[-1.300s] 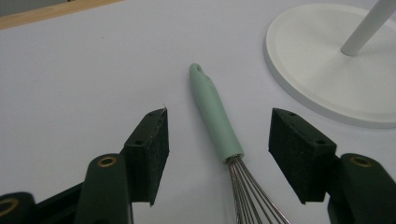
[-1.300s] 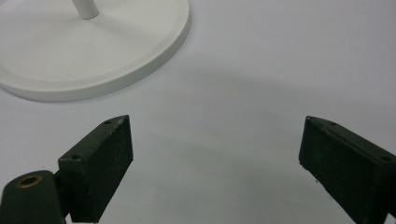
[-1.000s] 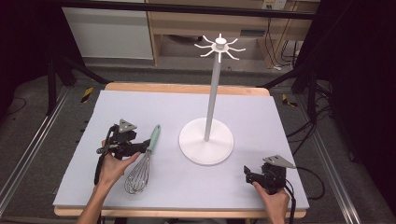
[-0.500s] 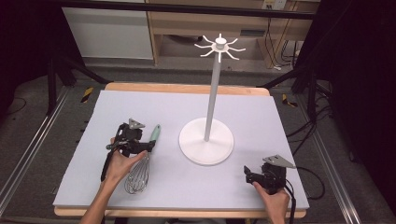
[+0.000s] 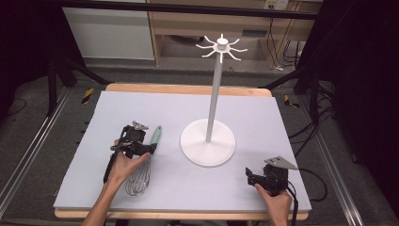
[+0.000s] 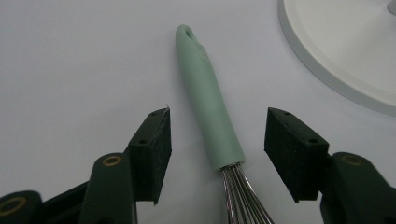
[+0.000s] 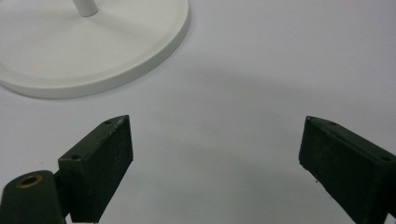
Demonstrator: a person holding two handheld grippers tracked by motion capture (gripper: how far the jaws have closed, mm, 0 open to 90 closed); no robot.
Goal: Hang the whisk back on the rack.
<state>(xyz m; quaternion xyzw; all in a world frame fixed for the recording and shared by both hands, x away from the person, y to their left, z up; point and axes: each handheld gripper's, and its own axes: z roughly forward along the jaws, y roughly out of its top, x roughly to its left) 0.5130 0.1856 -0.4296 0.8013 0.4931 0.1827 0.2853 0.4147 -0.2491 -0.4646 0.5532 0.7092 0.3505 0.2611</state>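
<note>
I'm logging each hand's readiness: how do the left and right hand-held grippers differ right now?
The left hand-held gripper straddles the whisk, one jaw on each side of its green handle; the right hand-held gripper has only bare mat between its jaws. The left sits beside the stand base, the right nearer the table's front edge. Both are open, gripping nothing.

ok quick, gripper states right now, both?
Left gripper: open, jaws either side of the whisk handle, not clamped.
Right gripper: open, empty, near the stand.

Grey-topped table (image 5: 282,122) with whisk (image 5: 141,172) and white stand (image 5: 208,141).
</note>
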